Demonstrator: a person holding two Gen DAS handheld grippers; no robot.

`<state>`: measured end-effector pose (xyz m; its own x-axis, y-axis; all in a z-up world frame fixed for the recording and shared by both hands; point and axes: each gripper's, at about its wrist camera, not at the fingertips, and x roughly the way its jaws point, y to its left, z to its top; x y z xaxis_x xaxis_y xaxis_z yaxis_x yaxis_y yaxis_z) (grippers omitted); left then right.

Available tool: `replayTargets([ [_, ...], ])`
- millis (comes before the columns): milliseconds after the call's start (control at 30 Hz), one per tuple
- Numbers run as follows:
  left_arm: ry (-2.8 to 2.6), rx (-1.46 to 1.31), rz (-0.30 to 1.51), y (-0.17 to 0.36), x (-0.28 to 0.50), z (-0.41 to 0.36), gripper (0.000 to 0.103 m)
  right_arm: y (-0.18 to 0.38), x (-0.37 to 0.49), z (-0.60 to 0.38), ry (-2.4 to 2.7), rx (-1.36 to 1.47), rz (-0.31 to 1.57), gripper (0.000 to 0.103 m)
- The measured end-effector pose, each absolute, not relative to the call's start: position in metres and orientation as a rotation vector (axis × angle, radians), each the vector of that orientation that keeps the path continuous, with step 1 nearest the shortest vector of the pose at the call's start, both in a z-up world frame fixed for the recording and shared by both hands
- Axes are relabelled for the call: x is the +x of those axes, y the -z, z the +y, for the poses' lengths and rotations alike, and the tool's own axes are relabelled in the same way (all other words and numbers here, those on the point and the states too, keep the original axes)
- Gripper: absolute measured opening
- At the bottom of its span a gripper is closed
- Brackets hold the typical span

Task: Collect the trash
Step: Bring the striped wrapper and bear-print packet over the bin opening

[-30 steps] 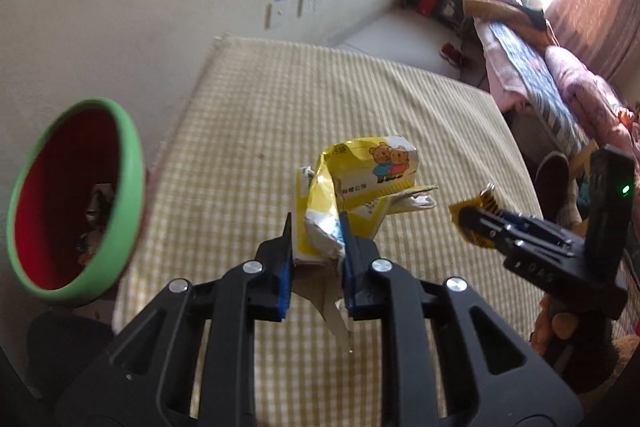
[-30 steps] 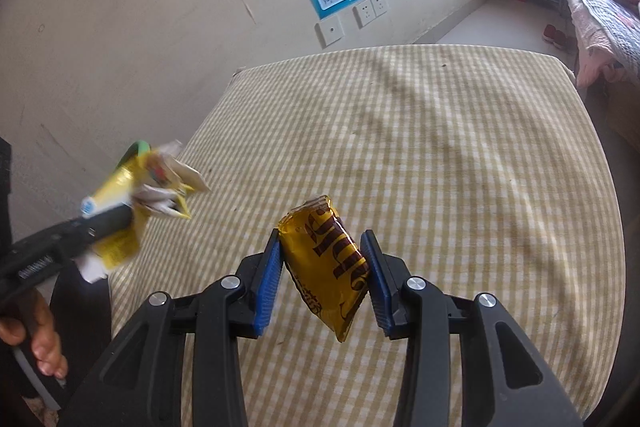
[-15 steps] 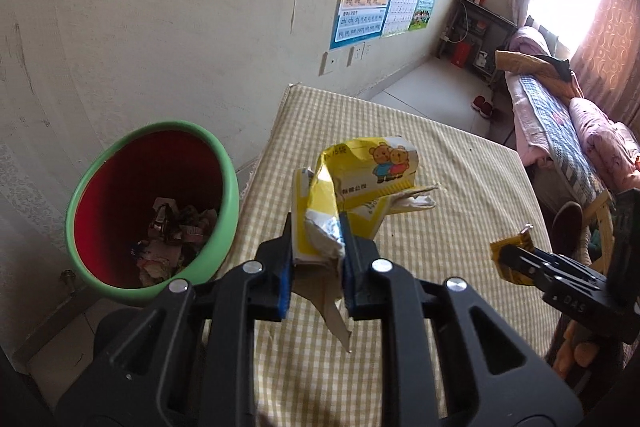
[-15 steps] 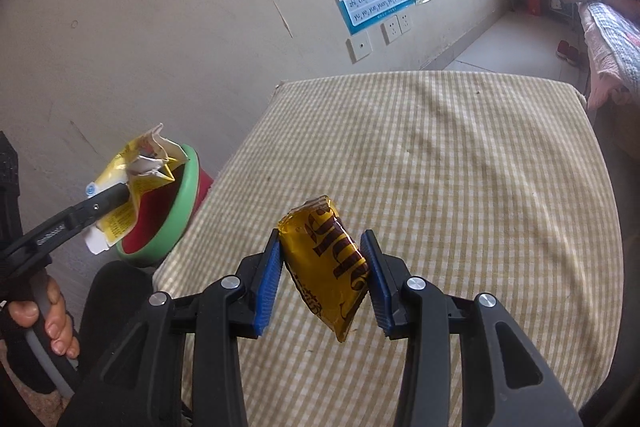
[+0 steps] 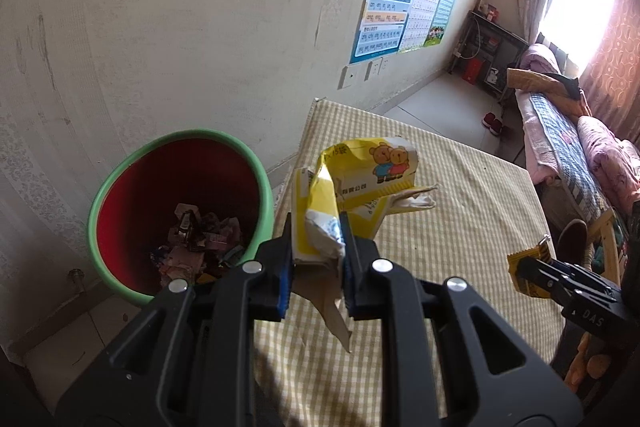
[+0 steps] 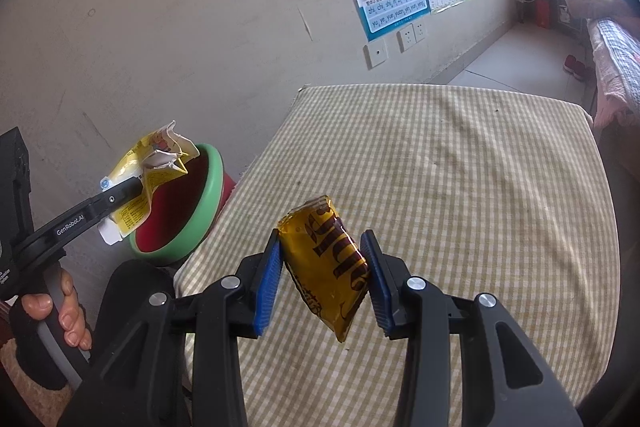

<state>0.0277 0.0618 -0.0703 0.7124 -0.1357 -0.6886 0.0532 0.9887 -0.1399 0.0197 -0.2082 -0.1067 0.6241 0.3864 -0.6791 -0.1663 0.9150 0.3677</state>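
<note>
While clenched on a glossy brown-lettered gold snack packet (image 6: 326, 267), the right gripper (image 6: 324, 281) hung over the checked tablecloth (image 6: 460, 187); the left gripper (image 5: 314, 259), marked "GenRobot.AI", pinched a crumpled yellow bear-printed wrapper (image 5: 360, 183) beside the green-rimmed red bin (image 5: 180, 211).

Pale wall (image 5: 160, 27), charts (image 5: 384, 23) — sunlit window (image 5: 576, 3), perhaps a bed (image 5: 568, 131)

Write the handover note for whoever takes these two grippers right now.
Left gripper: shut on a crumpled yellow paper carton with cartoon bears, held beside the green-rimmed red bin, not yet over it.
Right gripper: shut on a gold foil snack wrapper with brown lettering, above the yellow checked table cover.
Done: both pieces picked up; the bin already holds trash.
Left: drop both into the bin.
</note>
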Motion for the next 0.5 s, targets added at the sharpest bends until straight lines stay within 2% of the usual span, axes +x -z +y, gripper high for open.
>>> replayTargets([
  [500, 0.042, -0.139, 0.756, 0.073, 0.029, 0.094, 0.019, 0.098, 0.034, -0.161, -0.406, 0.25, 0.85, 0.04],
])
